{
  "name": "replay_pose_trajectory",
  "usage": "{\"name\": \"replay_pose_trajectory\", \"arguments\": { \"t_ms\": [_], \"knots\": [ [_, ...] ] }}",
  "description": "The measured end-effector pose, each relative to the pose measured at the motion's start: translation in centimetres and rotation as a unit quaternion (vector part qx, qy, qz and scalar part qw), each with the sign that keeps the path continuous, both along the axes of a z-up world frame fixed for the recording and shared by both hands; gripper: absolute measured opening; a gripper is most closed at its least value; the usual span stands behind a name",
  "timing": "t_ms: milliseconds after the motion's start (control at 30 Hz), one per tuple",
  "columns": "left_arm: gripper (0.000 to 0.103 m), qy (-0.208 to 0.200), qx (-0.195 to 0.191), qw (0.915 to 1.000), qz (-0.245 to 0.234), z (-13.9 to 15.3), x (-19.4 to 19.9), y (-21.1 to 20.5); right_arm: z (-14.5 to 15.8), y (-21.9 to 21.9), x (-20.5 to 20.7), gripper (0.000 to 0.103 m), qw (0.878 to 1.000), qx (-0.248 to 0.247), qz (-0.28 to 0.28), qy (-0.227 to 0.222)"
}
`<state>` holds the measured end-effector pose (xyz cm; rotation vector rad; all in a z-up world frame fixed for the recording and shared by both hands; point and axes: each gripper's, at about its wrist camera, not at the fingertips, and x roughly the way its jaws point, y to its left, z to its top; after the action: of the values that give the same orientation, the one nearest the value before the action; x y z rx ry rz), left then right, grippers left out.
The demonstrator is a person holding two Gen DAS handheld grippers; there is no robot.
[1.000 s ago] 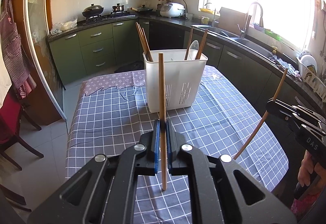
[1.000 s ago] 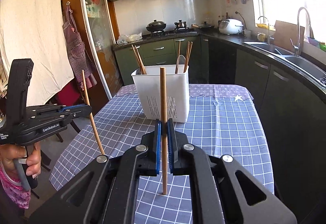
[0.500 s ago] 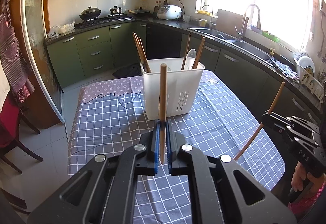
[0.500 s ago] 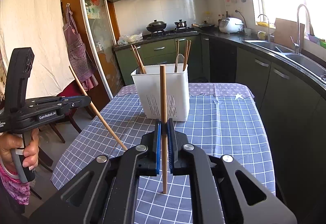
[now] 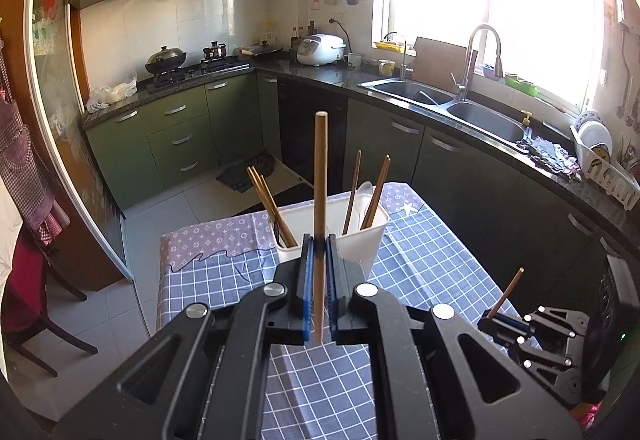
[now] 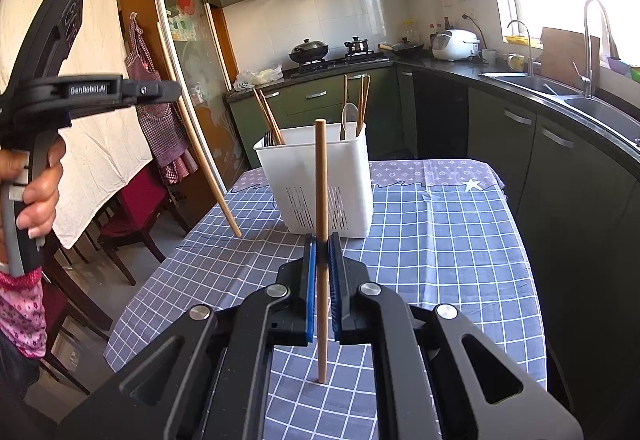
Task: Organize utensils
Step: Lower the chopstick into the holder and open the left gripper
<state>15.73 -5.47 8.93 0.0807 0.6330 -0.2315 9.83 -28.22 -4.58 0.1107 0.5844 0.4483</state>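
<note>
Hard daylight floods through the wide kitchen window point(image 5: 488, 11), blown out white; both fisheye views bend strongly at the edges, otherwise sharp.

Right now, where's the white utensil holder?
The white utensil holder stands on the checked tablecloth toward the table's far end, straight ahead of the right gripper and its clamped chopstick.

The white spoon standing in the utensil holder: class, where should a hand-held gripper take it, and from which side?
Grip the white spoon at its upper end, coming straight down from above. Only that end rises over the holder's rim; the walls hide the rest. Chopsticks stand close beside it, so close the fingers narrowly.
</note>
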Motion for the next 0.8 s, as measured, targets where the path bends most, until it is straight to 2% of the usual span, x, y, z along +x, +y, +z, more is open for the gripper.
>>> {"name": "replay_pose_trajectory", "arguments": {
  "t_ms": [167, 300, 433, 567, 800],
  "knots": [
    [0.006, -0.011, -0.004, 0.9999, -0.001, 3.5, 2.0, -0.5, -0.4, 0.0, 0.3, 0.007, 1.0, 0.001, 0.001, 0.004],
    [0.006, -0.037, -0.007, 0.9993, 0.006, 6.2, 3.7, -1.0, -0.6, 0.0, 0.6, 0.007, 1.0, 0.002, 0.004, 0.006],
    [0.006, -0.058, -0.008, 0.998, 0.021, 7.4, 6.0, -1.6, -0.8, 0.1, 0.7, 0.007, 1.0, 0.0, 0.008, 0.009],
    [0.006, -0.044, -0.009, 0.9985, 0.032, 5.5, 8.8, -1.8, -0.8, 0.2, 0.8, 0.007, 1.0, 0.002, 0.013, 0.012],
    [0.006, 0.037, -0.002, 0.9985, 0.04, -1.7, 12.1, -1.6, 0.6, -0.2, 1.2, 0.007, 1.0, 0.01, 0.015, 0.005]
  ]
}}
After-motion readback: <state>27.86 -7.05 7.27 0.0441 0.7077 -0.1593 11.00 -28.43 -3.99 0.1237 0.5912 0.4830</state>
